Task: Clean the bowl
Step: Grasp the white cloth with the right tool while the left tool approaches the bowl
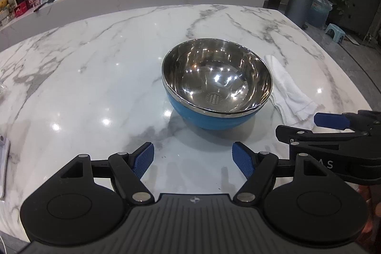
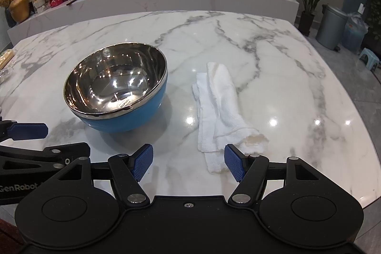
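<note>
While both grippers hang above the near edge of a white marble surface (image 1: 95, 58), nothing is held yet. The left gripper (image 1: 193, 161) has its blue ribbed pads apart with only bare marble between them. The right gripper (image 2: 188, 162) also stands apart and empty, its right-hand pad just over the near end of the cloth.

The bowl (image 1: 216, 85) sits upright near the middle of the surface, straight ahead of the left gripper. It is shiny steel inside, blue outside, with a thin metal rim, and it looks empty. A folded white cloth (image 2: 221, 116) lies flat just beside the bowl on its right; whether the two touch is unclear.

The bowl is likely rigid and light, and probably slippery on polished marble, so it may skid or spin when wiped. The rim seems the best hold: one pad inside, one outside. The cloth is soft and limp; pinching its bunched near end should lift it.
</note>
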Motion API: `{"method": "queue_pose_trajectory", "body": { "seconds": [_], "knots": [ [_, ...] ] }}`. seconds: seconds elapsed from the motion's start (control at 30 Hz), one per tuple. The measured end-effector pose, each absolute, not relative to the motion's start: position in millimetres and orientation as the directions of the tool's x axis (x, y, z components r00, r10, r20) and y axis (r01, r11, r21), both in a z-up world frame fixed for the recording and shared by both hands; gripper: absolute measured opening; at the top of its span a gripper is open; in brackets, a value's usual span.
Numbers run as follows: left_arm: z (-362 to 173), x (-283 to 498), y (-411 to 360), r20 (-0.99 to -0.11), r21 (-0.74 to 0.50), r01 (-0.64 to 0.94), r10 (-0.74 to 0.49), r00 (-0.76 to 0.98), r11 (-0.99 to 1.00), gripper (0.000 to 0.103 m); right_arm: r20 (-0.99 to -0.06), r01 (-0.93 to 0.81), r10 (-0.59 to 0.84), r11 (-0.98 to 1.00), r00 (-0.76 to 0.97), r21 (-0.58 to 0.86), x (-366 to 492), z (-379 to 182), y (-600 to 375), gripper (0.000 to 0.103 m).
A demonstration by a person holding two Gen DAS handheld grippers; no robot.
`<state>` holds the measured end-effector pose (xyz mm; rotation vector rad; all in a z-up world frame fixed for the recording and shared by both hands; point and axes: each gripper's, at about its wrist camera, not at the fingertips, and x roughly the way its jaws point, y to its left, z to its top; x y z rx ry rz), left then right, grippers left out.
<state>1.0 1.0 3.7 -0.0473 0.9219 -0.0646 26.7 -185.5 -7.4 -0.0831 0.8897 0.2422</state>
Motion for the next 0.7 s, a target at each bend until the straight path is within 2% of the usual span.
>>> {"method": "queue_pose_trajectory", "body": {
  "seconds": [0.27,0.7],
  "knots": [
    [21,3,5,-0.778,-0.111,0.045,-0.115,0.617,0.993,0.071,-0.78,-0.241,0.184,0.97,0.598,0.044,30,-7,-186,0.064],
    [45,28,19,-0.807,-0.161,0.083,-0.18,0.563,0.983,0.071,-0.81,-0.235,0.165,0.971,0.563,0.035,48,-3,-201,0.064]
  ]
}}
